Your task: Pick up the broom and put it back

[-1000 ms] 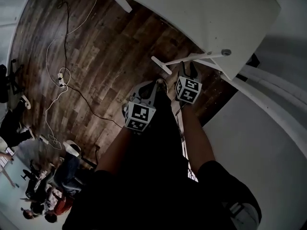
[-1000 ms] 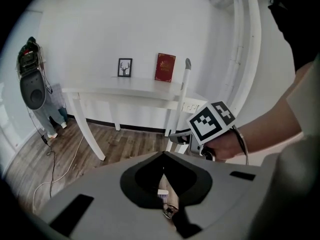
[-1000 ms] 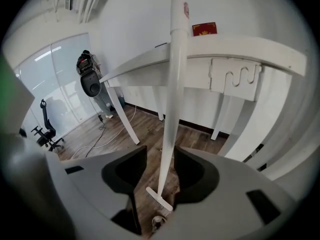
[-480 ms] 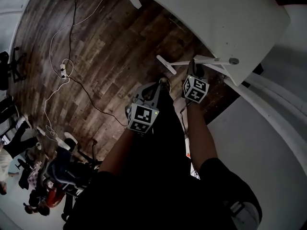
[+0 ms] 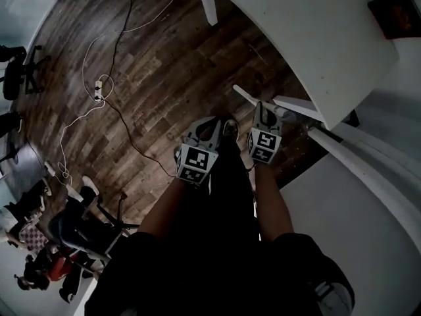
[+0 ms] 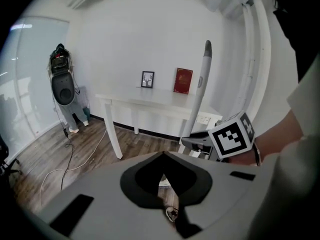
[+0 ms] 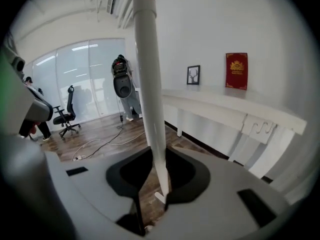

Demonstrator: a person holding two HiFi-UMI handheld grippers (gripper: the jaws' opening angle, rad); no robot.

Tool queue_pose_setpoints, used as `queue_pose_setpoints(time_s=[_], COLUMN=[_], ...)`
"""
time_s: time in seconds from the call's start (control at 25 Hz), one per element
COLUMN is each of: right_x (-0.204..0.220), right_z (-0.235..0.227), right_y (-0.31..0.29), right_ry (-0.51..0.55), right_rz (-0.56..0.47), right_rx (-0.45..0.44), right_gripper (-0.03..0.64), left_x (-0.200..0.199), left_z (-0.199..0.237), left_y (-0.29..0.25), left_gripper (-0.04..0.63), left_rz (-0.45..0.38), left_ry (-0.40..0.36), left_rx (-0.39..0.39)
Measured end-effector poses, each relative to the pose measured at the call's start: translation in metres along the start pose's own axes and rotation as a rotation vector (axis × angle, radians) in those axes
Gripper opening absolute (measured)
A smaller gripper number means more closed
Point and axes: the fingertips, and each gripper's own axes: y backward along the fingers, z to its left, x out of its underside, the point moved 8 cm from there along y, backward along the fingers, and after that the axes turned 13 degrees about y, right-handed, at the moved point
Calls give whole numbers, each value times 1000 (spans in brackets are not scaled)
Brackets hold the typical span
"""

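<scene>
Right gripper [image 7: 159, 191] has the broom handle [image 7: 149, 84]! Its fingers have just been closing and now clamp the white shaft, which runs up from between them and out of the top of the frame in the right gripper view. In the left gripper view the same handle stands nearly upright at centre right, with its grey cap [image 6: 207, 47] at the top. The white desk [image 5: 309, 38] fills the upper right of the head view, just beyond the broom. The bristle end I can't make out in any view.

Left gripper [image 6: 164, 189] sits beside its partner with fingers drawn together and nothing between them, pointing down at the wood floor [image 5: 151, 78].

How will it handle? It looks like a long, stiff, light pole, probably smooth plastic or painted metal, so it may be slick. With one narrow clamp on a round shaft, the risk is that it spins or slides through the fingers and the far end swings into the desk edge. My call: bring the left gripper onto the shaft well apart from the right. Two holds should stop the swing and keep the broom steady on its way back to its place.
</scene>
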Motion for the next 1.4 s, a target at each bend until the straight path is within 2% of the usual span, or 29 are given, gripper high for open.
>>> queue_pose_setpoints(time_s=[0.2, 0.4, 0.68, 1.0, 1.16, 1.4], right_x=[-47, -102, -169, -232, -249, -254], right_z=[9, 26, 84, 138, 164, 199], right_y=[29, 69, 116, 174, 192, 206], right_ry=[55, 98, 177, 215, 240, 245], right_rz=[-83, -181, -281, -422, -444, -500], right_rx=[-19, -58, -170, -246, -277, -341], right_gripper=[97, 95, 95, 95, 95, 95], left_x=[-3, -13, -37, -63, -64, -55], left_z=[10, 25, 51, 63, 67, 75], left_y=[44, 96, 165, 232, 255, 276], left_gripper=[0, 0, 0, 0, 0, 0], left_rz=[-115, -201, -399, -553, -610, -645], left_ry=[59, 67, 101, 89, 113, 93], left_rx=[-24, -92, -175, -243, -232, -247])
